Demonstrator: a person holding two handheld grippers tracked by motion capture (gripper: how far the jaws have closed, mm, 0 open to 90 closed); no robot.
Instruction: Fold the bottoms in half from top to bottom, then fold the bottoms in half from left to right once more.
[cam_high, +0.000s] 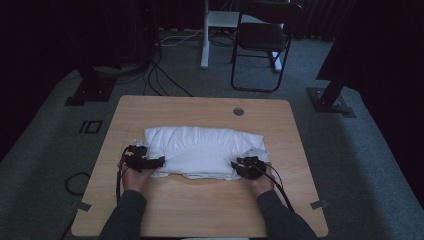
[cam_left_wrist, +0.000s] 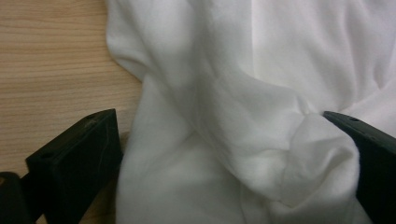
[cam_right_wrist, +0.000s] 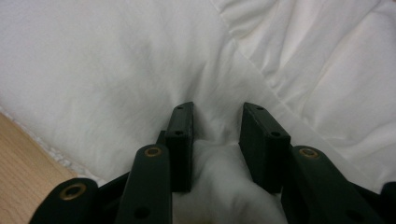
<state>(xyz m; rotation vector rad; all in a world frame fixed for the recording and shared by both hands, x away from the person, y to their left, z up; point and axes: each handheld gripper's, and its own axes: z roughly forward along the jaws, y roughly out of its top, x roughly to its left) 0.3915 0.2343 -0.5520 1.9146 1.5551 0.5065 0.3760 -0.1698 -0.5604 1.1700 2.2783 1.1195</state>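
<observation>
1. Slippage is the main risk at the left end: the left hand-held gripper (cam_left_wrist: 224, 186) stands wide open around a loose bunch of the white cloth (cam_high: 200, 150), so nothing is pinched there and a lift would likely be lopsided.
2. The folded cloth lies mid-tabletop (cam_high: 210, 200), nearer the front edge.
3. The right hand-held gripper (cam_right_wrist: 217, 140) is nearly closed, pinching a thin fold that could pull free.

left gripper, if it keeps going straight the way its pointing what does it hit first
The white cloth: the left gripper has its jaws wide open with a bunched fold already lying between them, so going on would likely press further into the fabric, well before any bare table.
</observation>
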